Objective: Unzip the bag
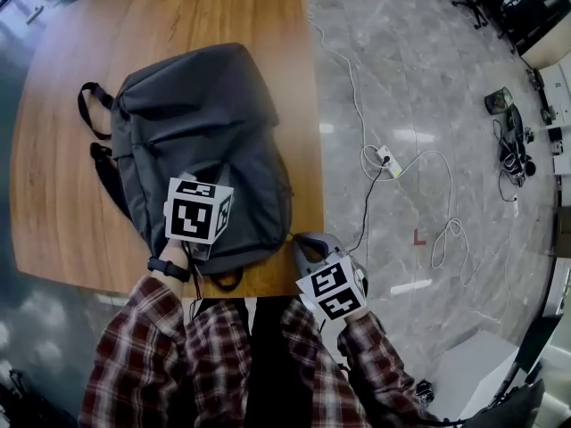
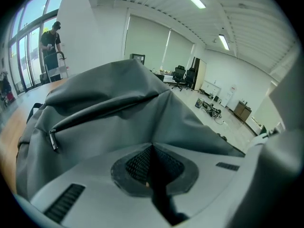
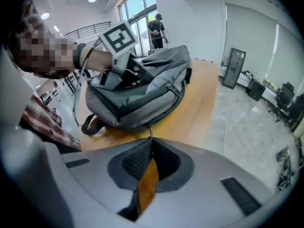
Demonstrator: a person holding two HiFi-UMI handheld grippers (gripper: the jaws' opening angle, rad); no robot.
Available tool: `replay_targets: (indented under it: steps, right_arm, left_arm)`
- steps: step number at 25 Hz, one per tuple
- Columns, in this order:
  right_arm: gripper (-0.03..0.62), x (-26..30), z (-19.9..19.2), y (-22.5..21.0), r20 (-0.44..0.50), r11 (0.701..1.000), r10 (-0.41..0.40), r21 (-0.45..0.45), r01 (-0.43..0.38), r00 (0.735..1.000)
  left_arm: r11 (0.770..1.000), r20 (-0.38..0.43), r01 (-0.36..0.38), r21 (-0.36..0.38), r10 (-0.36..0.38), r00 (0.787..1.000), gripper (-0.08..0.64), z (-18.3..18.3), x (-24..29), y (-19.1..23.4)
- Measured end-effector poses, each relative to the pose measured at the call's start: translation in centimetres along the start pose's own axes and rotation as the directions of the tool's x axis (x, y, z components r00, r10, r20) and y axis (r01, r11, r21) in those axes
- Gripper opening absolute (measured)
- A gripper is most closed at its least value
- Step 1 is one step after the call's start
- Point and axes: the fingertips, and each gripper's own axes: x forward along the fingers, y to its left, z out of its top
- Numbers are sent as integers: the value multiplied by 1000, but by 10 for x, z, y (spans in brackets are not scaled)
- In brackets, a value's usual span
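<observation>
Bag (image 1: 210, 123): grey backpack lying flat on the wooden tabletop (image 1: 71, 230), its near end at the edge closest to the person.
Left gripper (image 2: 152, 148): on the bag's near end, fingers closed and pinching a raised fold of its fabric.
Right gripper (image 3: 151, 144): at the bag's near right corner, by the tabletop edge, fingers closed on the small metal zipper pull (image 3: 150, 130).
</observation>
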Motion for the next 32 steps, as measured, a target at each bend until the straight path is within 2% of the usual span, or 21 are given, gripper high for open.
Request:
replay_targets:
  steps: [3, 7, 13, 19, 21, 22, 24, 26, 27, 28, 30, 31, 32]
  right_arm:
    - [12, 12, 19, -24, 7, 998, -32, -45, 32, 999]
    - [12, 34, 47, -47, 17, 988, -41, -146, 43, 999]
    - [12, 66, 93, -62, 32, 955, -34, -293, 42, 999]
    - [12, 87, 128, -67, 18, 913, -28, -407, 33, 999]
    - [12, 90, 132, -67, 10, 909, -20, -417, 22, 1000]
    - [12, 90, 132, -66, 7, 910, -14, -415, 16, 1000]
    - [12, 89, 131, -62, 10, 914, -4, -406, 7, 1000]
    - [11, 86, 132, -59, 16, 918, 5, -396, 1, 1000]
    - [11, 84, 133, -59, 18, 921, 9, -391, -1, 1000]
    - [11, 83, 132, -58, 20, 923, 13, -384, -4, 1000]
    - [11, 79, 129, -55, 24, 930, 20, -367, -10, 1000]
    - [11, 77, 127, -53, 25, 933, 23, -359, -12, 999]
    - [11, 75, 125, -51, 26, 935, 25, -354, -14, 999]
  left_arm:
    - [999, -22, 17, -40, -18, 1000, 9, -11, -14, 10]
    - [989, -10, -26, -145, 25, 1000, 9, -26, -28, 21]
    - [938, 7, -67, -341, 74, 997, 9, -45, -49, 24]
    - [893, 10, -103, -438, 119, 993, 9, -52, -55, 19]
    - [889, 15, -93, -449, 112, 994, 9, -50, -55, 21]
    - [897, 25, -77, -435, 97, 995, 9, -47, -56, 21]
    - [944, 72, -16, -329, 42, 996, 9, -34, -64, 15]
    - [991, 133, 43, -131, -25, 991, 9, -9, -73, 1]
    - [997, 143, 67, -21, -64, 988, 9, 3, -74, -8]
    - [992, 133, 95, 80, -105, 985, 9, 13, -73, -18]
    - [956, 79, 151, 250, -176, 981, 9, 24, -61, -35]
    - [928, 53, 167, 333, -195, 979, 9, 27, -54, -41]
    - [889, 34, 167, 427, -201, 979, 9, 30, -45, -46]
